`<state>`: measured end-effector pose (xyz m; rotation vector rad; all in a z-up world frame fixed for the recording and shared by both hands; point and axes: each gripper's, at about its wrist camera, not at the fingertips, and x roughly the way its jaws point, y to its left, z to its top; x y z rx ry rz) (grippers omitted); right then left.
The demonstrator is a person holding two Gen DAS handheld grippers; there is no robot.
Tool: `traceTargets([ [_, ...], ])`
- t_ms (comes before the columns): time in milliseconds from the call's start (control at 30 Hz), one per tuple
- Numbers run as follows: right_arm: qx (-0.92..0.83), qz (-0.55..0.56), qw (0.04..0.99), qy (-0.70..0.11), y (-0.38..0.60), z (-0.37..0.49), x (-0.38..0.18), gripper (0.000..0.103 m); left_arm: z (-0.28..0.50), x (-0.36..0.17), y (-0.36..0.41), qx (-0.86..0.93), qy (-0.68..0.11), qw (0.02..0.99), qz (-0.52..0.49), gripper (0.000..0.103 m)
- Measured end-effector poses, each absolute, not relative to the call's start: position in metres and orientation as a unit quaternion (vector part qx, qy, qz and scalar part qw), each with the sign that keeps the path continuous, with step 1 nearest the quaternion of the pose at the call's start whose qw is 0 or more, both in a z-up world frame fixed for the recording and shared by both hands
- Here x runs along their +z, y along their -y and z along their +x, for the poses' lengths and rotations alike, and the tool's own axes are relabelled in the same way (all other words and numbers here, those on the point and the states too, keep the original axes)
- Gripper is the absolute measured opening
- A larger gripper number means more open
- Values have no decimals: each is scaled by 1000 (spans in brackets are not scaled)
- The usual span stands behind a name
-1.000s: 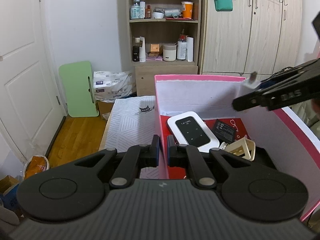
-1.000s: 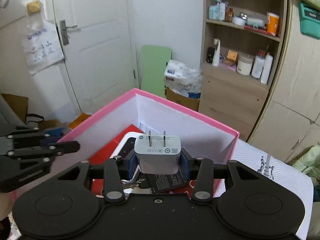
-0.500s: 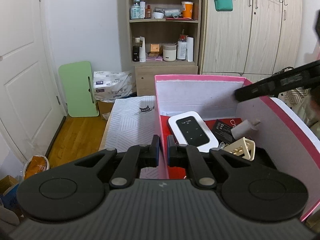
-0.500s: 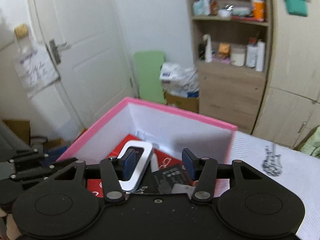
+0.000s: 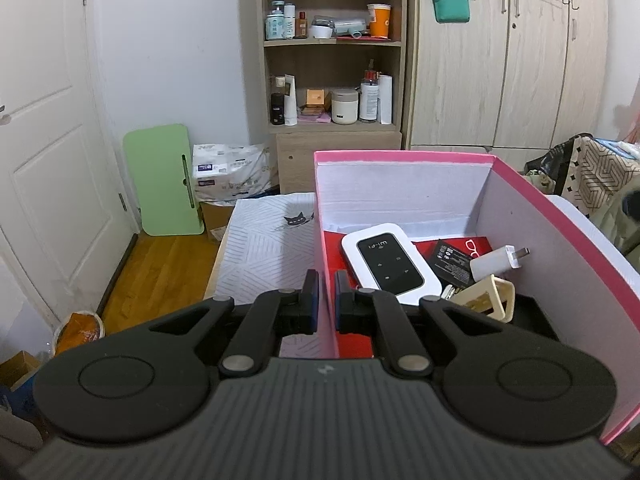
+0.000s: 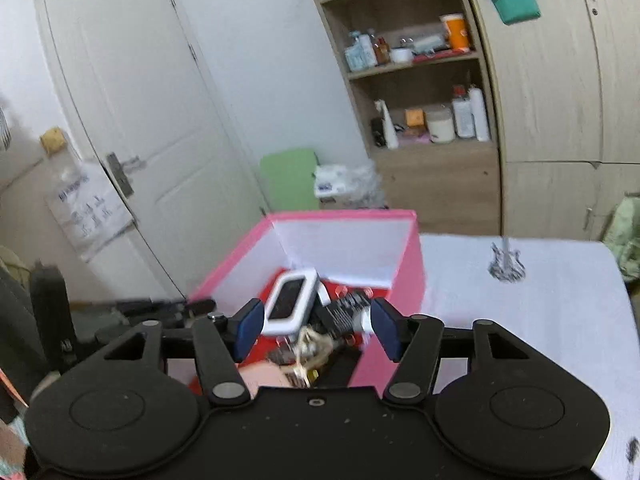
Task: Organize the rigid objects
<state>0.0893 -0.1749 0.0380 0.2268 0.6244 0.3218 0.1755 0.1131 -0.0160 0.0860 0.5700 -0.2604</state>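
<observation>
- Pink box (image 5: 560, 216): my landmark, standing on the white patterned cloth (image 5: 260, 248); the open top faces both cameras.
- Left gripper (image 5: 325, 300): clenched on the box's near-left wall, one pad outside and one inside.
- Right gripper (image 6: 316, 324): jaws opening with nothing between them, just outside the box's near-right corner.
- White charger (image 5: 496, 262): lying inside the box by the right wall, prongs toward that wall.
- Wi-Fi router (image 5: 388, 262), black battery pack (image 5: 452, 266), cream clip (image 5: 490, 298): all inside the box, crowded together.
- Risk, my judgement: the charger leans on loose items and may slide; a careless right-hand sweep could clip the rim and tip the box.
</observation>
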Motion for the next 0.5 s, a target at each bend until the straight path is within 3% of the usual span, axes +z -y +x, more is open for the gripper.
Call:
traceTargets([
  [267,97,105,938,-317,175,64,28,64,178,-13,-115,-133,-295,945,37,7],
  [367,89,107,939,-316,179,57,29,65,175,-10,-110,-120,-302,944,54,15],
  [433,91,118,938,-314,182,52,30,69,170,-6,-109,-116,-308,943,49,33],
  [500,90,115,938,-313,182,50,32,70,162,-1,-109,-113,-309,943,44,45],
])
